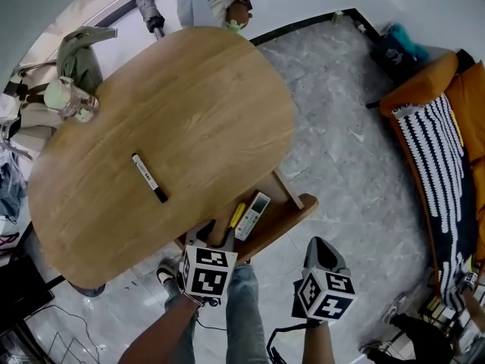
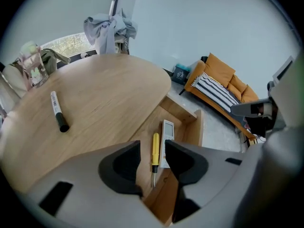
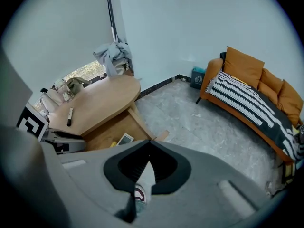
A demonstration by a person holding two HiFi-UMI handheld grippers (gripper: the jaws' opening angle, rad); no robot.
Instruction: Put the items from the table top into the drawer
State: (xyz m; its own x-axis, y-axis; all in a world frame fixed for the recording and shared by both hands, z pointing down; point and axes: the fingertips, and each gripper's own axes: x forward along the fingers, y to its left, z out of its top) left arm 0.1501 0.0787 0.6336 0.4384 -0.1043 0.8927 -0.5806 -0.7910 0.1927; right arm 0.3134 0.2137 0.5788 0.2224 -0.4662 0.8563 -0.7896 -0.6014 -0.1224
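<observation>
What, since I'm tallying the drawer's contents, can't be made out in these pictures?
- Drawer, near end: head view, covered by the left gripper; the back runs under the table.
- Marker print: too small in every view.
- Screwdriver: right gripper view, mostly behind the right gripper.
- Clear container at the table's far edge: blurred; contents unreadable.

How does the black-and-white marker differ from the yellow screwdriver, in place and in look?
Place: the marker lies on the table top; the screwdriver lies inside the open drawer, beside a remote control. Colour: the marker is white with a black end; the screwdriver has a yellow handle and a metal shaft. Both are slim and lie flat.
</observation>
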